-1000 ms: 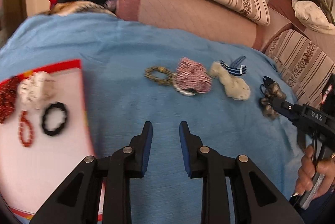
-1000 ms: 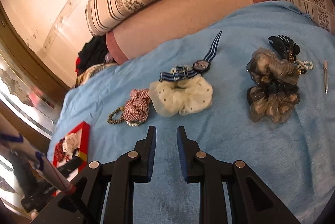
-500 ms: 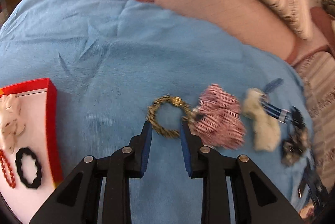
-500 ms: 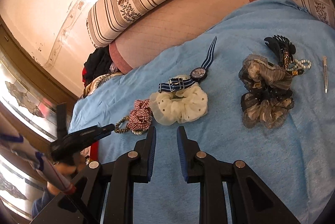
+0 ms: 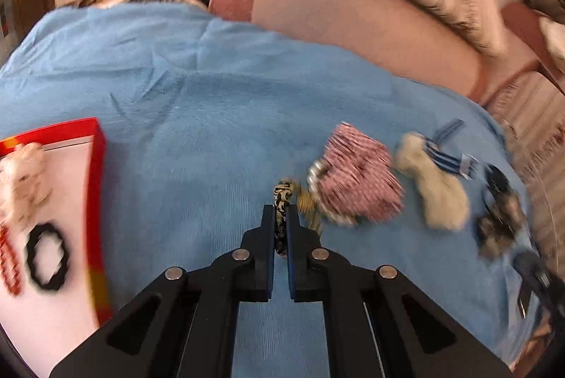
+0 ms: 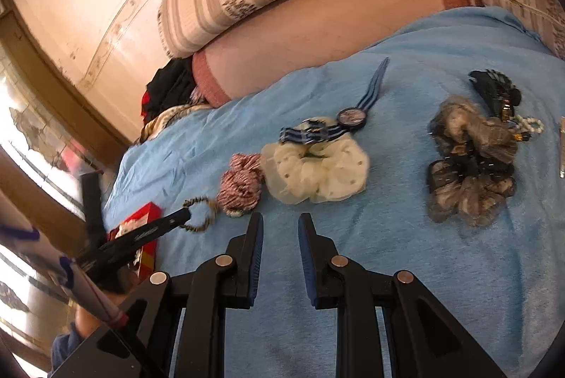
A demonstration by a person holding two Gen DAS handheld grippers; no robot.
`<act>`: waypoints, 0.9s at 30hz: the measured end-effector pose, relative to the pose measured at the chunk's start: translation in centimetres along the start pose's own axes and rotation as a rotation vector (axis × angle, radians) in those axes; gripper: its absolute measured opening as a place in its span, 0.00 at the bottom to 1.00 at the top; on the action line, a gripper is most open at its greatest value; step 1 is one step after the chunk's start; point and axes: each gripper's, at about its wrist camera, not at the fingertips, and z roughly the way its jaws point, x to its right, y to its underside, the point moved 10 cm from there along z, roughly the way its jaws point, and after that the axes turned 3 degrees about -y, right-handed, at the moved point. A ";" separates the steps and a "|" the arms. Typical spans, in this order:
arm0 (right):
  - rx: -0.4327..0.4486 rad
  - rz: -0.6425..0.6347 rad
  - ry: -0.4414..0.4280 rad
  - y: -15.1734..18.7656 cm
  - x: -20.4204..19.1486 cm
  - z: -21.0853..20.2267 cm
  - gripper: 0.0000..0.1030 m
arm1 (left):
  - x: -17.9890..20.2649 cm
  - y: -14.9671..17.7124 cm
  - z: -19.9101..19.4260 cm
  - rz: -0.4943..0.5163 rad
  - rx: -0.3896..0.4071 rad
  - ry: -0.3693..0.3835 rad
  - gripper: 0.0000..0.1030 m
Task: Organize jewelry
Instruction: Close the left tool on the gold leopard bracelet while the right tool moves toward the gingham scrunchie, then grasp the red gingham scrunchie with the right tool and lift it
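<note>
My left gripper (image 5: pixel 280 214) is shut on a gold-and-black braided bracelet (image 5: pixel 281 201) on the blue cloth; in the right wrist view the bracelet (image 6: pixel 201 214) is a ring pinched at its left side by the left gripper (image 6: pixel 185 213). A red-white checked scrunchie (image 5: pixel 356 178) lies just right of it, then a cream scrunchie (image 6: pixel 317 171) and a blue striped watch (image 6: pixel 348 117). A red-rimmed white tray (image 5: pixel 97 166) at the left holds a black bracelet (image 5: pixel 47 261), a red bead bracelet and a white scrunchie. My right gripper (image 6: pixel 280 224) is open and empty above the cloth.
A dark gauzy scrunchie (image 6: pixel 469 162), a black hair clip (image 6: pixel 494 88) and white beads (image 6: pixel 529 124) lie at the right. A metal clip (image 6: pixel 562 148) is at the far right edge. Sofa cushions (image 6: pixel 317 25) and a clothes pile (image 6: pixel 169 92) border the cloth behind.
My left gripper moved forward over the braided bracelet and shut on it. The right gripper stayed open and shifted only slightly.
</note>
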 end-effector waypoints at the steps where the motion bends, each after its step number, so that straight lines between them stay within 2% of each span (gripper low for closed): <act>1: -0.006 -0.015 -0.003 0.2 -0.5 0.3 0.22 | 0.1 0.6 -1.0 0.007 0.011 0.007 0.05; 5: -0.021 -0.069 -0.031 0.6 -2.6 2.1 0.24 | -0.1 2.3 -4.0 0.052 0.084 -0.017 0.05; 6: -0.025 -0.082 -0.040 0.6 -3.3 2.9 0.29 | -0.3 2.5 -4.3 0.064 0.102 -0.026 0.05; 9: -0.043 -0.087 -0.066 0.4 -4.7 5.0 0.42 | -0.3 2.4 -3.6 0.073 0.099 -0.010 0.05; 11: -0.058 -0.067 -0.087 0.2 -5.4 6.8 0.44 | -0.6 2.2 -3.2 0.051 0.087 0.015 0.05; 14: -0.090 -0.057 -0.065 0.1 -5.5 10.2 0.44 | -0.9 1.9 -2.8 0.045 0.086 0.031 0.05; 20: -0.097 -0.054 0.051 -0.1 -3.9 15.0 0.44 | -1.3 2.2 -2.1 0.049 0.070 0.038 0.05; 21: -0.100 -0.046 0.033 -0.1 -3.9 15.5 0.35 | -1.3 2.2 -2.1 0.050 0.068 0.040 0.05; 22: -0.103 -0.046 0.017 -0.1 -4.0 15.6 0.05 | -1.3 2.2 -2.0 0.054 0.069 0.040 0.05; 27: -0.022 -0.095 0.016 -1.3 -5.1 12.7 0.04 | -1.2 2.0 -1.9 0.059 0.083 0.034 0.05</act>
